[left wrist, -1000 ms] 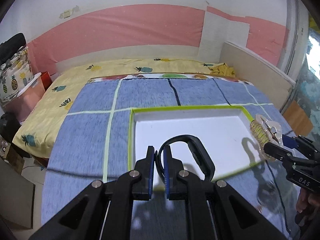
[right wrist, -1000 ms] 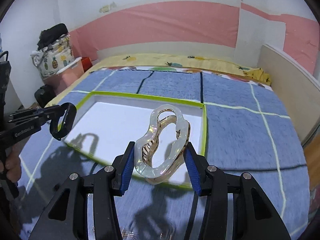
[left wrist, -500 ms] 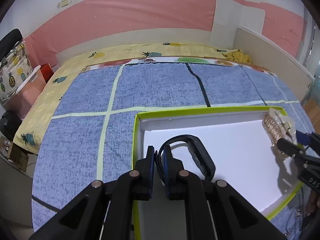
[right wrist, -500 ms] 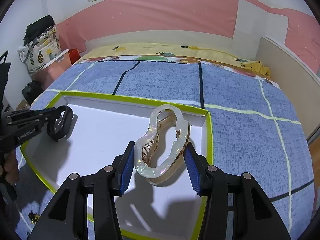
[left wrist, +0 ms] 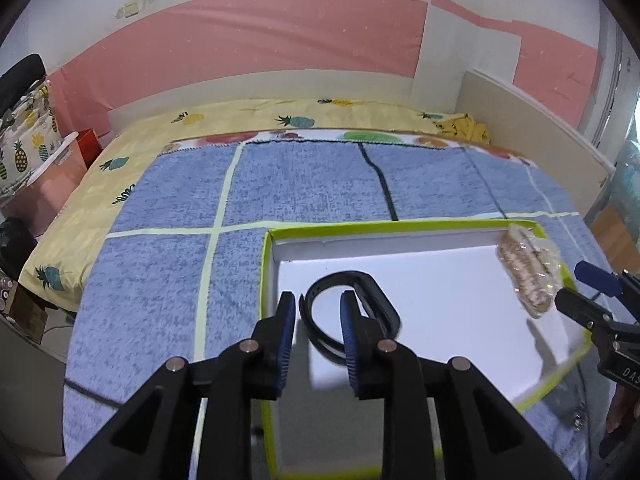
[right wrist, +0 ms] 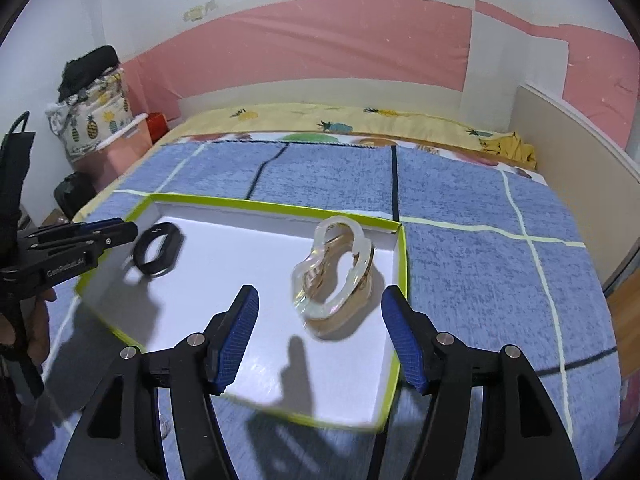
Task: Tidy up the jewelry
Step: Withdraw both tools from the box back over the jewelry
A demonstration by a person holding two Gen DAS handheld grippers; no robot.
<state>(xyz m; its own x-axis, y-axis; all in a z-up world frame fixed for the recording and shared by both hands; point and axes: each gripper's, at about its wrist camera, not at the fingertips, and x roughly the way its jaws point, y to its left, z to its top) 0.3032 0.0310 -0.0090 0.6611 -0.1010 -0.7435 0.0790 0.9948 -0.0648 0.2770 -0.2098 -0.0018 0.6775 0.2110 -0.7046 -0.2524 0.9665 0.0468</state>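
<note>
A white tray with a green rim lies on the blue towel. A black bracelet rests in its left part. My left gripper is open, its fingers astride the bracelet's near side without gripping it. A clear and gold hair claw sits in the tray's right part. My right gripper is wide open just behind the claw, apart from it.
The blue checked towel covers a bed with a yellow pineapple sheet. A beige board stands along the right. Bags and a pink box are at the left. A small trinket lies on the towel near the tray.
Both grippers moved forward over the tray and opened. The bracelet left the left gripper and the hair claw left the right gripper; both now lie in the tray.
</note>
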